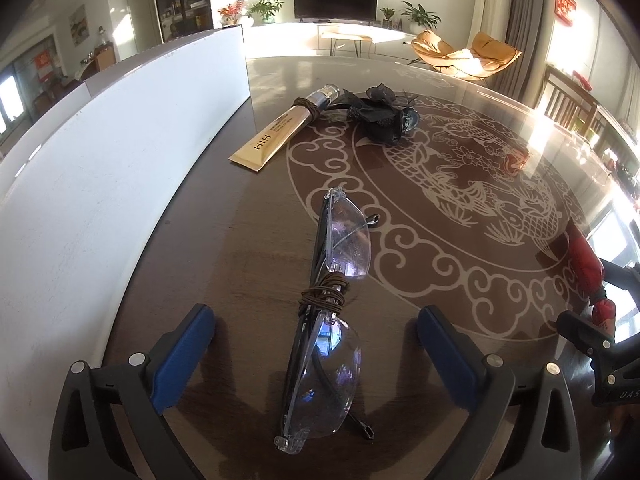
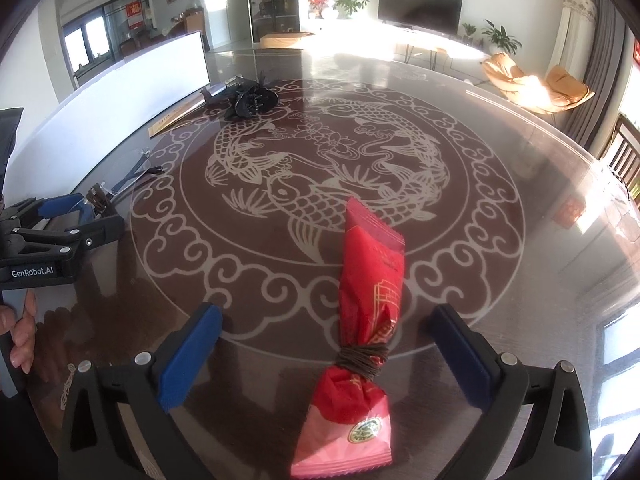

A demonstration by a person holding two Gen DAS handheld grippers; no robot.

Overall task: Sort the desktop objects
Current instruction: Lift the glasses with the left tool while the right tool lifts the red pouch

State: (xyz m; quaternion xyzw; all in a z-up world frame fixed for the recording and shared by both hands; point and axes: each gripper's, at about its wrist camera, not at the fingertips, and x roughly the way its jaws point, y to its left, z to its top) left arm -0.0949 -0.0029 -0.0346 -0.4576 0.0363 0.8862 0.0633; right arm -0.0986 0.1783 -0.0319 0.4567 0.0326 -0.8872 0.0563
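Note:
Clear folded glasses with a brown hair tie wound round the middle lie on the table between the open fingers of my left gripper. A gold tube with another brown tie and a black hair clip lie farther off. My right gripper is open around a red snack packet bound with a brown tie. The packet also shows in the left wrist view, and the left gripper shows in the right wrist view.
A long white box stands along the table's left side, also seen in the right wrist view. The round brown table has a white fish pattern. Chairs stand at the right.

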